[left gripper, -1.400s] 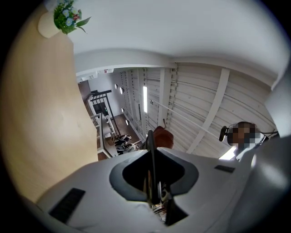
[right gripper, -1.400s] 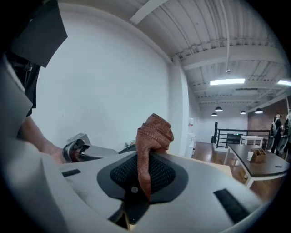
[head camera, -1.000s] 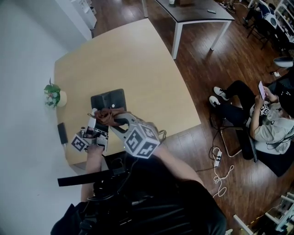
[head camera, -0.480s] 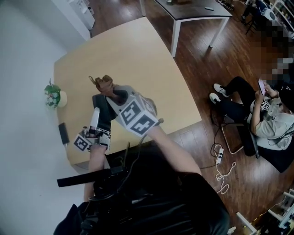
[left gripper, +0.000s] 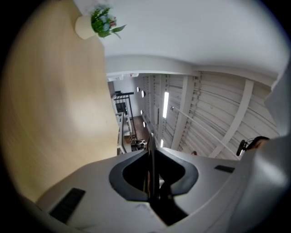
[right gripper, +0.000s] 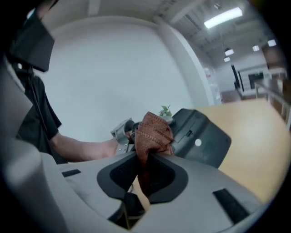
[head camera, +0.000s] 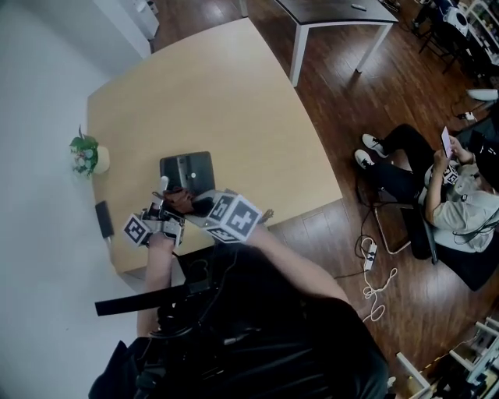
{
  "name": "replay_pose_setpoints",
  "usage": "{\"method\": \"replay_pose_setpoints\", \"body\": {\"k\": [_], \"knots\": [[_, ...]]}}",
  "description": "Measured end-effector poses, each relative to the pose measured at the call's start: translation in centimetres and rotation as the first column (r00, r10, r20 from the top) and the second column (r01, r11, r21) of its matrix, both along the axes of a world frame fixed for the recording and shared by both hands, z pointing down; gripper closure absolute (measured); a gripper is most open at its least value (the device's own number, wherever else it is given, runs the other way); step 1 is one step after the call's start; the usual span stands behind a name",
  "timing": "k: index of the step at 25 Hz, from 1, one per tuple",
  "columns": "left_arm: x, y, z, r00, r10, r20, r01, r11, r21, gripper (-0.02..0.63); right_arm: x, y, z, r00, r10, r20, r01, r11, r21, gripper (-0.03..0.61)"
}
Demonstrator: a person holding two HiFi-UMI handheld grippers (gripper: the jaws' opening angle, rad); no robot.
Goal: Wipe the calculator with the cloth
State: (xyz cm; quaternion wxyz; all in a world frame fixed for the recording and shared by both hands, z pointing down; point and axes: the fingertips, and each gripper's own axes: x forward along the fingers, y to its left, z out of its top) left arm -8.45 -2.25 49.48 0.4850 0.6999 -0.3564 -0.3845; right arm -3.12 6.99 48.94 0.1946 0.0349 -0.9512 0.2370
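While calculator overlaps tan table, plank floor surrounds.

— Where are we?
— We stand in an open office: a pale worktop, a second table on plank floor, a seated person nearby, a potted plant, strip lights overhead.

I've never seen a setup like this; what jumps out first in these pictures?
A rust-brown cloth bunched in the right gripper catches the eye first, close beside the dark calculator that the left gripper pinches by its edge. They sit over the near end of a pale wooden table, a small potted plant at its left edge.
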Motion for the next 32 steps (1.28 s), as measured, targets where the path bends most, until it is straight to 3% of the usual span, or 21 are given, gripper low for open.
{"method": "replay_pose_setpoints", "body": {"k": [2, 6, 9, 11, 13, 16, 17, 19, 22, 25, 27, 28, 29, 30, 31, 32], "knots": [[0.4, -0.1, 3.9, 0.996, 0.078, -0.031, -0.08, 0.993, -0.09, 0.557, 1.6, -1.4, 2.9, 0.998, 0.062, 0.022, -0.058, 0.988, -0.14, 0.518], [1.3, -0.5, 11.0, 0.966, 0.235, -0.107, -0.255, 0.937, -0.239, 0.554, 6.9, -8.1, 11.4, 0.945, 0.295, -0.144, -0.311, 0.943, -0.114, 0.517], [2.2, -0.6, 15.1, 0.943, 0.322, -0.084, -0.331, 0.883, -0.333, 0.538, 8.0, -8.4, 17.7, 0.926, 0.295, -0.234, -0.343, 0.918, -0.198, 0.517], [2.5, -1.1, 16.2, 0.935, 0.349, -0.057, -0.347, 0.872, -0.346, 0.534, 7.6, -7.6, 20.3, 0.925, 0.274, -0.264, -0.336, 0.913, -0.231, 0.517], [2.9, -1.7, 15.9, 0.93, 0.367, -0.003, -0.35, 0.884, -0.311, 0.51, 7.2, -7.5, 21.3, 0.92, 0.303, -0.248, -0.366, 0.891, -0.268, 0.517], [4.9, -1.1, 15.5, 0.899, 0.397, 0.187, -0.347, 0.904, -0.249, 0.223, 7.0, -7.8, 21.3, 0.903, 0.384, -0.193, -0.428, 0.841, -0.33, 0.518], [5.3, -0.7, 15.6, 0.895, 0.373, 0.245, -0.319, 0.919, -0.231, 0.187, 6.9, -7.8, 21.2, 0.897, 0.402, -0.186, -0.442, 0.834, -0.329, 0.518], [5.3, -0.1, 15.6, 0.916, 0.268, 0.3, -0.22, 0.958, -0.186, 0.187, 7.0, -7.8, 21.1, 0.884, 0.432, -0.182, -0.468, 0.828, -0.308, 0.518], [4.9, 0.2, 14.4, 0.965, 0.086, 0.249, -0.064, 0.993, -0.094, 0.189, 7.5, -8.2, 21.0, 0.855, 0.492, -0.167, -0.519, 0.792, -0.322, 0.518], [4.5, 0.0, 12.6, 0.992, -0.057, 0.117, 0.059, 0.998, -0.015, 0.186, 7.9, -8.6, 20.9, 0.82, 0.553, -0.147, -0.561, 0.728, -0.394, 0.52], [4.3, -0.5, 12.4, 0.987, -0.098, 0.124, 0.099, 0.995, -0.002, 0.187, 7.9, -8.7, 20.9, 0.805, 0.577, -0.139, -0.573, 0.694, -0.435, 0.52], [4.4, -0.8, 12.6, 0.979, -0.094, 0.179, 0.096, 0.995, -0.003, 0.186, 7.8, -8.7, 20.9, 0.8, 0.585, -0.133, -0.573, 0.679, -0.459, 0.519], [4.8, -1.0, 13.2, 0.953, -0.064, 0.295, 0.07, 0.997, -0.01, 0.184, 7.6, -8.7, 20.9, 0.796, 0.591, -0.126, -0.57, 0.665, -0.483, 0.52], [5.4, -0.9, 14.2, 0.89, -0.012, 0.455, 0.027, 0.999, -0.026, 0.186, 7.5, -8.6, 20.9, 0.794, 0.596, -0.121, -0.567, 0.654, -0.501, 0.518], [5.8, -0.5, 15.3, 0.798, 0.045, 0.602, -0.02, 0.999, -0.048, 0.189, 7.4, -8.5, 20.8, 0.792, 0.599, -0.116, -0.565, 0.648, -0.511, 0.519], [6.2, -0.1, 16.3, 0.716, 0.093, 0.692, -0.06, 0.996, -0.072, 0.19, 7.4, -8.4, 20.8, 0.793, 0.599, -0.113, -0.562, 0.647, -0.515, 0.519]]}}
